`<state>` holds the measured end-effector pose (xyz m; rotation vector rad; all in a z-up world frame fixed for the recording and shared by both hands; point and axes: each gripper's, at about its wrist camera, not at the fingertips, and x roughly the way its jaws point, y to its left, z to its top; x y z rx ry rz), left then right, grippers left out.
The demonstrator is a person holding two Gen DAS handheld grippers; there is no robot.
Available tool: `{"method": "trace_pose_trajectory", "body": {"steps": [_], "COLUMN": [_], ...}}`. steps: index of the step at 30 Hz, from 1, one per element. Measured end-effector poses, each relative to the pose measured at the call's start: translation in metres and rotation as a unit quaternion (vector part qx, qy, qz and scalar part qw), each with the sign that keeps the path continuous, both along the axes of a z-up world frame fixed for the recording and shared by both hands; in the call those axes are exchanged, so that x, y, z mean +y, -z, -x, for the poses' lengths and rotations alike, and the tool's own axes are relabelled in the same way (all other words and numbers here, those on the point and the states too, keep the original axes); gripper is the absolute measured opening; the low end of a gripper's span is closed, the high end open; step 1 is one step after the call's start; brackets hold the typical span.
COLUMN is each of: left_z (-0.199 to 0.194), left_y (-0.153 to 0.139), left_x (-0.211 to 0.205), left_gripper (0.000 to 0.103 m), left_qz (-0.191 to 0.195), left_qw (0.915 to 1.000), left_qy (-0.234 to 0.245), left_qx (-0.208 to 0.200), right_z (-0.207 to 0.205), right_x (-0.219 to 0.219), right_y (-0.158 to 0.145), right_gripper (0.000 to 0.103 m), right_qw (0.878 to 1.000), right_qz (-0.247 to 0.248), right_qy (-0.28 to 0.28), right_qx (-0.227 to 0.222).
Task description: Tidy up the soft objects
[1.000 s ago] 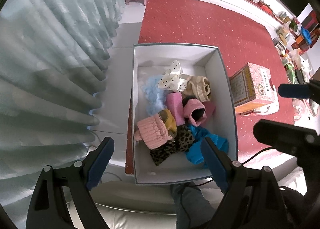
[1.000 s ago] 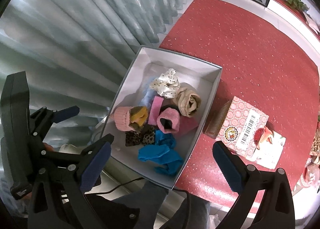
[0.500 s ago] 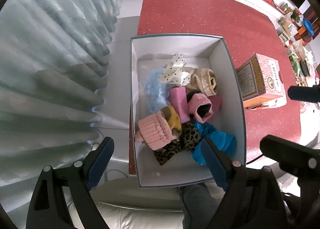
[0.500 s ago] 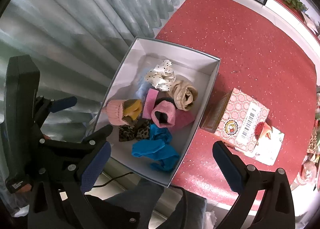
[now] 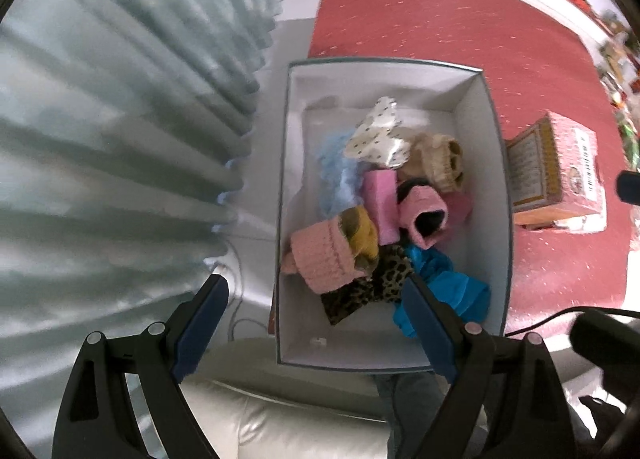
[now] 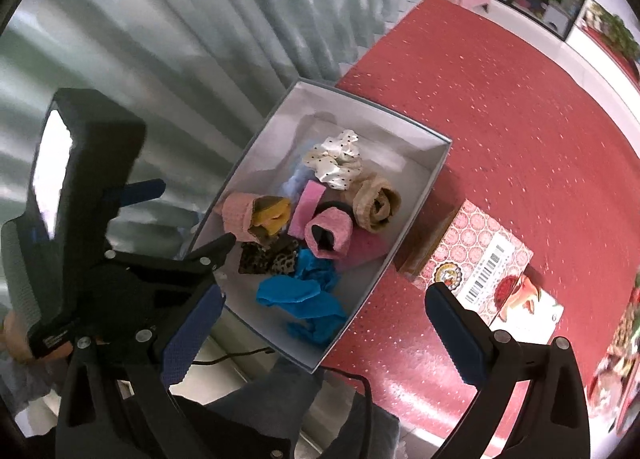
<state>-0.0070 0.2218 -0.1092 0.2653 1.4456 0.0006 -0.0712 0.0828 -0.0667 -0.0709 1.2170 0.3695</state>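
Both grippers hover wide open, left [image 5: 314,295] and right [image 6: 324,305], nothing between their jaws. Below sits the box [image 5: 494,163] of soft things, carton [image 6: 476,259] at its three o'clock.

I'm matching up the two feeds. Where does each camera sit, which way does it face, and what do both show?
Left wrist: on the left gripper, looking steeply down at the white box of soft things; own open fingers, a trouser leg and part of the right gripper show.
Right wrist: on the right gripper, looking down from the other side; own open fingers, the left gripper and a leg show.
Shared: box, blue cloth, pink carton, red floor, curtain.
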Motion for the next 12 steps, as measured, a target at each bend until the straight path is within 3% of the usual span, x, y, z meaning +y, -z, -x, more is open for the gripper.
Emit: {"method": "trace_pose_trajectory", "body": {"steps": [9, 12], "left_z": [0.005, 0.006], "left_y": [0.005, -0.003], "left_x": [-0.005, -0.013], "left_gripper": [0.09, 0.09], "left_qz": [-0.011, -0.009], "left_qw": [0.9988, 0.999], "left_qy": [-0.048, -0.037], "left_qx": [0.008, -0.025], "right_z": [0.003, 0.003], "right_x": [0.0, -0.008], "right_y": [-0.001, -0.003], "right_gripper": [0.102, 0.102], "right_qw": [0.999, 0.999], "right_qz": [-0.006, -0.017], "right_qy": [-0.052, -0.046], "right_qx": [0.0, 0.0]}}
